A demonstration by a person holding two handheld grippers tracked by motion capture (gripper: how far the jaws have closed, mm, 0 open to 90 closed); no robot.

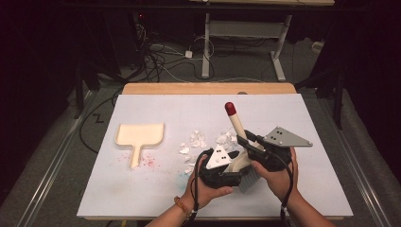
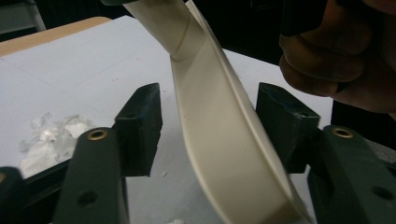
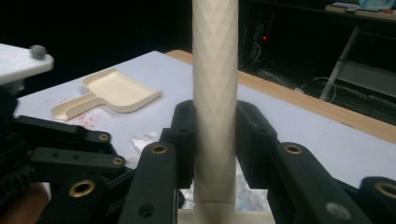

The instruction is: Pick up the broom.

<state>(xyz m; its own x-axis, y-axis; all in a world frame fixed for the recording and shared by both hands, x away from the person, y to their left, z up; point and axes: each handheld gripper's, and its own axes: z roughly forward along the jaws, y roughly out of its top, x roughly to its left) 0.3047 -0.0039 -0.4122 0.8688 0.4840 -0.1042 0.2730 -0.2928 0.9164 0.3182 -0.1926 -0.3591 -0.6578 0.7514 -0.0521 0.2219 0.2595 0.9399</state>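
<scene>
A cream brush with a red-tipped handle (image 1: 235, 122) stands tilted over the white table (image 1: 293, 118), bristles down at the front. My right gripper (image 1: 246, 140) is shut on the handle; in the right gripper view both pads (image 3: 184, 135) press the ribbed handle (image 3: 215, 70). My left gripper (image 1: 238, 171) reaches in from the left at the brush's lower body. In the left gripper view the curved cream body (image 2: 219, 140) lies between the jaws, with a gap showing beside the left pad (image 2: 140, 126). A cream dustpan (image 1: 139, 135) lies flat at the left.
White paper scraps (image 1: 196, 141) are scattered mid-table, just left of the brush, with faint red specks near the dustpan's handle. Bare wood edges the table's far side. The person's hand (image 2: 327, 56) is close on the right of the left gripper view.
</scene>
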